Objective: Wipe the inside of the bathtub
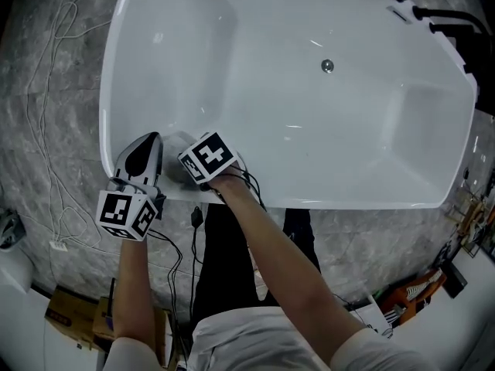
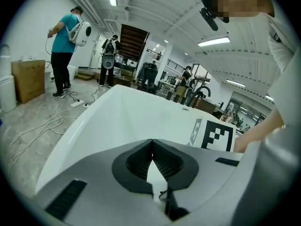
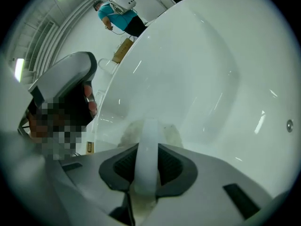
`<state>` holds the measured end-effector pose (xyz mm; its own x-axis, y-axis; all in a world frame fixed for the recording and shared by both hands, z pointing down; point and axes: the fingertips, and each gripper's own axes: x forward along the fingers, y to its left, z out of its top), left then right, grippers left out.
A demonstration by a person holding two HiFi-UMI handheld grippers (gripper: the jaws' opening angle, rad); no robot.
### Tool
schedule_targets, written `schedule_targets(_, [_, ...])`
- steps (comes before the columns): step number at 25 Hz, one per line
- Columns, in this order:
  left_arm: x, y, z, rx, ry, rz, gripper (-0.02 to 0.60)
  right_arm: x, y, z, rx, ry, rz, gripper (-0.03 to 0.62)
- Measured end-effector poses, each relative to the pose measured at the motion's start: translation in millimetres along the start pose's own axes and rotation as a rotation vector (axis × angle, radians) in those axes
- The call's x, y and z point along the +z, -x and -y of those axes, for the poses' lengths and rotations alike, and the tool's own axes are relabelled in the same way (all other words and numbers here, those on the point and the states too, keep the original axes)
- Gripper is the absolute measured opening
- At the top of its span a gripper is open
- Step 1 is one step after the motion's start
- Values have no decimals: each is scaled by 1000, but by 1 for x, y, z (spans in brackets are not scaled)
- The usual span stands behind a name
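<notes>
Nearest: right forearm [image 1: 271,246] stretched down toward near end of bathtub [image 1: 108,114]. Left gripper [image 1: 147,147] poised at the near rim, jaws pressed together on nothing, idle. Right gripper [image 1: 186,168] just beside it and inside the rim, jaws pinching white strap [image 3: 148,145] of pale wiping pad [image 3: 171,134]. Pad lying against near-end inner wall, apparently touching.

Judged step: wiping the near end, with most of the basin yet to cover.

To do it well:
- Lay pad flat on the curve and press evenly.
- Sweep in overlapping passes down the wall, then out along the floor toward drain [image 1: 327,66].
- Grip strap firmly. Looks thin, likely to twist or slip under drag.
- Hold left gripper clear of the sweep.

Farthest: sloped far end and black fittings [image 1: 433,10], best left for last.
</notes>
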<state>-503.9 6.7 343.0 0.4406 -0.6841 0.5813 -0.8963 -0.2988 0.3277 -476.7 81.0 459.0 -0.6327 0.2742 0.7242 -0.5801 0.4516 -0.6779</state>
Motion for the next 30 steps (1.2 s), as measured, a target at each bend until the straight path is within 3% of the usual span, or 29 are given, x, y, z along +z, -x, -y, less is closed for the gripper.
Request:
schedule_targets(16, [-15,-42,97,-81,-28,-45,12,-61,58,60,6,-49,-17,94])
schedule_targets(30, [-19,-55,149,-121,-54,-64,12,-103,99,93,-23,-76,-28,94])
